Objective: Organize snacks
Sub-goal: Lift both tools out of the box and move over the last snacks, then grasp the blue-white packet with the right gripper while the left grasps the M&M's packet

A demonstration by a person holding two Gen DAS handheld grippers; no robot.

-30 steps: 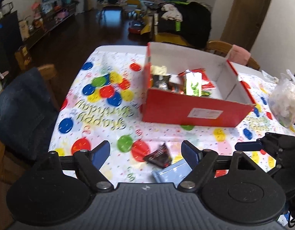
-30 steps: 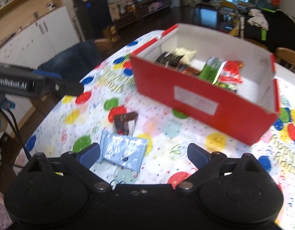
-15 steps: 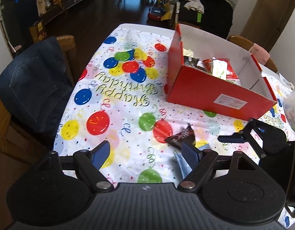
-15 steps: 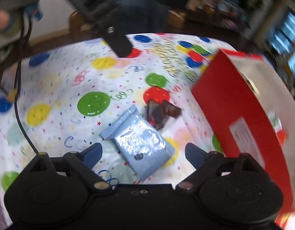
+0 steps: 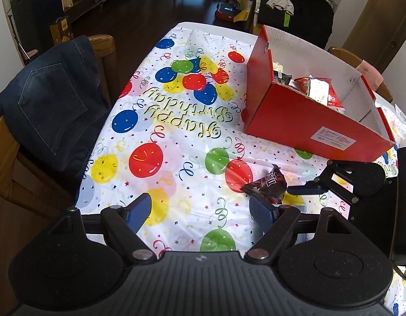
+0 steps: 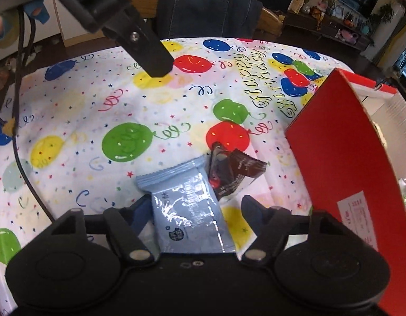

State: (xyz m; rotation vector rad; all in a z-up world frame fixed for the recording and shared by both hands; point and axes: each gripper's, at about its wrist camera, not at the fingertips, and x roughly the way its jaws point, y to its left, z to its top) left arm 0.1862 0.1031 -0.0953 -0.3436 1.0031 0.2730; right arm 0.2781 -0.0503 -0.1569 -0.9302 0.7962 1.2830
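Observation:
A light blue snack packet (image 6: 187,200) lies flat on the balloon tablecloth (image 6: 97,100), between the fingers of my right gripper (image 6: 197,210). Its jaws are closing around the packet; the left pad is at the packet's edge and the right pad still stands off it. A dark brown snack packet (image 6: 234,173) (image 5: 268,187) lies right beside the blue one. My left gripper (image 5: 200,210) hangs open over bare cloth, its right finger just short of the brown packet. The red box (image 5: 308,121) (image 6: 347,171) holds several snacks.
A wooden chair draped with denim trousers (image 5: 52,100) (image 6: 203,5) stands against the table's left edge. The left gripper's body (image 6: 139,39) reaches in at the top left of the right wrist view. The right gripper's finger (image 5: 308,191) shows beyond the brown packet.
My right gripper has rolled and sunk over the blue packet, and its jaws have narrowed around it. The left gripper has dropped a little; the blue packet is now hidden behind its finger.

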